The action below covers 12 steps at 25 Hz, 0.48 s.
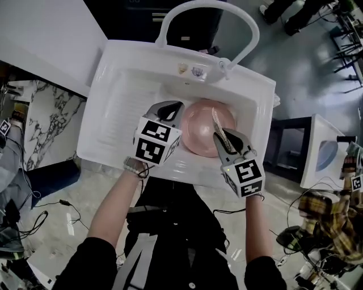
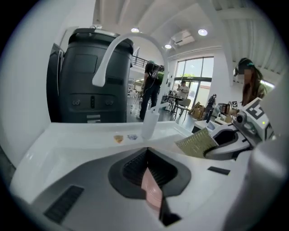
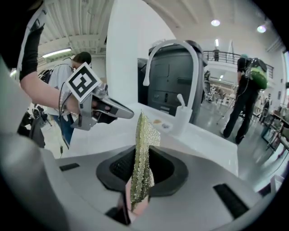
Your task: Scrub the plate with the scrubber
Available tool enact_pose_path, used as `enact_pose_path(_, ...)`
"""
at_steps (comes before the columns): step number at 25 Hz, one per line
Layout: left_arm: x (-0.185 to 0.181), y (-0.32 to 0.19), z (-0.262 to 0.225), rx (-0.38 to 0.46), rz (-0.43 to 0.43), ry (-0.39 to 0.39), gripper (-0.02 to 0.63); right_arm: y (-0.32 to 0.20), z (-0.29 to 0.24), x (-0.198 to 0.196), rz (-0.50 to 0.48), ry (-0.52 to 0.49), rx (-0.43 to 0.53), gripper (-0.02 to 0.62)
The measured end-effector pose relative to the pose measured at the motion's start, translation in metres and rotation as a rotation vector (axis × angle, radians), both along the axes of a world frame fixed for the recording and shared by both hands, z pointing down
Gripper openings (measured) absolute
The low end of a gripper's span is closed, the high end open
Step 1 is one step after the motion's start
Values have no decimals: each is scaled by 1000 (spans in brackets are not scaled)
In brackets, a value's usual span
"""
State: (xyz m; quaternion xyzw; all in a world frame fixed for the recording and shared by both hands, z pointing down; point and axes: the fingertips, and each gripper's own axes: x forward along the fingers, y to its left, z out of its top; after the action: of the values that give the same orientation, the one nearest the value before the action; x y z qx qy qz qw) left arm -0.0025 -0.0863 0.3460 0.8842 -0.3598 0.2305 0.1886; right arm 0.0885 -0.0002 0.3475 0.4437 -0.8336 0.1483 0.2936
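Note:
A pink plate point(image 1: 201, 129) lies in the basin of a white sink point(image 1: 116, 99). My left gripper point(image 1: 173, 111) is shut on the plate's left rim. In the left gripper view the pink rim point(image 2: 151, 187) runs edge-on between the closed jaws. My right gripper point(image 1: 222, 137) hangs over the plate's right half, shut on a thin olive-gold mesh scrubber point(image 1: 218, 123). The scrubber point(image 3: 142, 158) stands upright out of the jaws in the right gripper view, with pink showing beneath it. From the left gripper view, the scrubber point(image 2: 197, 143) and the right gripper point(image 2: 228, 140) are to the right.
A tall arched white faucet point(image 1: 207, 17) rises behind the basin, with two small items point(image 1: 190, 69) on the back ledge. A ribbed drainboard point(image 1: 122, 116) takes up the sink's left side. Cables lie on the marble floor point(image 1: 74, 209). People stand in the background.

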Motion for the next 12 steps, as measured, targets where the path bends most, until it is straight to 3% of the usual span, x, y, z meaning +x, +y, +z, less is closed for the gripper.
enact_pose_path(5, 4, 13, -44, 114, 35, -5, 0, -3, -44, 5, 133, -47, 151, 75)
enact_pose_path(12, 8, 38, -90, 238, 68, -9, 0, 6, -92, -1, 215, -109, 297, 75)
